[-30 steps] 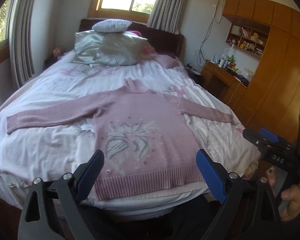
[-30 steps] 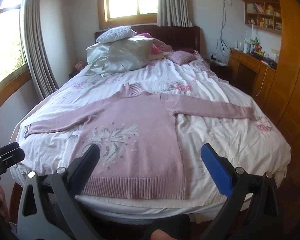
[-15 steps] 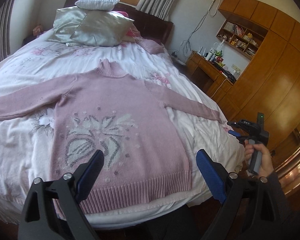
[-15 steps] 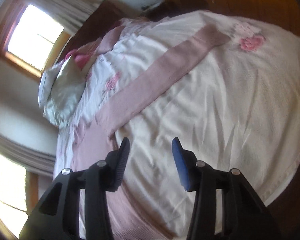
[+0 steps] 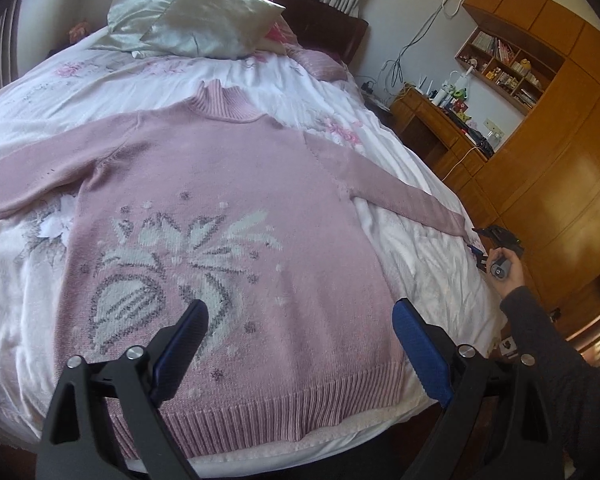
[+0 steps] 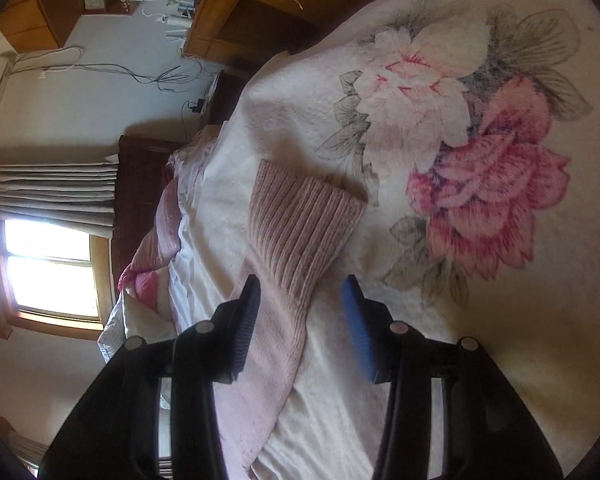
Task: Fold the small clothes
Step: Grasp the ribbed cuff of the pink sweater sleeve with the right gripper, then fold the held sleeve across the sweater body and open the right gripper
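Sweater: pink knitted sweater (image 5: 220, 216) lies flat across the white flowered bed (image 5: 432, 264), hem at its foot edge.
Left hand-held gripper (image 5: 300, 344): fingers apart, above hem.
Right hand-held gripper (image 6: 300, 320): fingers apart, astride the ribbed sleeve cuff (image 6: 300, 216).

The right hand-held gripper (image 6: 300, 320), black with blue-padded fingers (image 6: 360, 332), hangs with its jaws parted over the ribbed cuff (image 6: 304, 220) of a pale pink knitted sweater sleeve. The sleeve lies flat on a cream quilted bedspread (image 6: 480, 360) and runs back between the two fingers. Just beside the cuff, the bedspread carries a large printed pink and white peony (image 6: 476, 168). Beyond the bed stand a dark wooden headboard (image 6: 140, 168), grey pleated curtains (image 6: 48, 196), a bright window (image 6: 48, 268) and a wooden desk (image 6: 260, 4).
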`<action>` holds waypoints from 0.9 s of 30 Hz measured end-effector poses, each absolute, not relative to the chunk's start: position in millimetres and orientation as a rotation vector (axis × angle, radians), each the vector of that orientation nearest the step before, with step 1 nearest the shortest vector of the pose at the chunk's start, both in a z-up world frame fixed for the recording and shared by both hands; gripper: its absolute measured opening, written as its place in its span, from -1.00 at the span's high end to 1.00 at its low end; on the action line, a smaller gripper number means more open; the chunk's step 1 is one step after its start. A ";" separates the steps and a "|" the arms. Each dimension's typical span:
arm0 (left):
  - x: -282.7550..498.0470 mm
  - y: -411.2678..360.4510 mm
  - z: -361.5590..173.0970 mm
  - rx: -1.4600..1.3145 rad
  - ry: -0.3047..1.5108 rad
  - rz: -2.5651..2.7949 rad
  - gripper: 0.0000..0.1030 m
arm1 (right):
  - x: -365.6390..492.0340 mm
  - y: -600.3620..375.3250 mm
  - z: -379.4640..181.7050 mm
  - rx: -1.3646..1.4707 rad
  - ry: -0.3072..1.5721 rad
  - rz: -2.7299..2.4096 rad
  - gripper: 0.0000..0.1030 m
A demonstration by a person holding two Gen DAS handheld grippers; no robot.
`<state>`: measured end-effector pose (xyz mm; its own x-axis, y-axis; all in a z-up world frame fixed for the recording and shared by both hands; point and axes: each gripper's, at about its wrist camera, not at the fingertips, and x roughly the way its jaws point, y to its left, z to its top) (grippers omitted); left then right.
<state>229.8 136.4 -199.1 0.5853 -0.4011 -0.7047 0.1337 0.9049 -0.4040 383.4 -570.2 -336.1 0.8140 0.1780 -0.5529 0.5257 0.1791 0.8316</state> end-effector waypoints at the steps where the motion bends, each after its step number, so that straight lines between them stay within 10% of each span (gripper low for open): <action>1: 231.8 136.8 -202.1 -0.336 0.904 -0.315 -0.82 | 386.6 -571.0 -339.6 1.394 0.621 -0.273 0.16; 8: 242.2 153.5 -227.4 -0.514 0.966 -0.323 -0.82 | 408.4 -581.2 -342.7 1.356 0.628 -0.284 0.25; 11: 244.3 162.9 -236.7 -0.571 0.993 -0.313 -0.82 | 418.1 -578.7 -326.2 1.266 0.635 -0.282 0.86; 27: 254.8 189.7 -219.9 -0.552 0.922 -0.353 -0.82 | 469.9 -344.0 -128.5 0.551 0.604 0.032 0.91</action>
<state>254.8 189.7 -219.9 0.5625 -0.5108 -0.6501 0.0538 0.8073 -0.5877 469.9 -344.0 -128.5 0.8270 0.1861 -0.5305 0.1287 0.8558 0.5010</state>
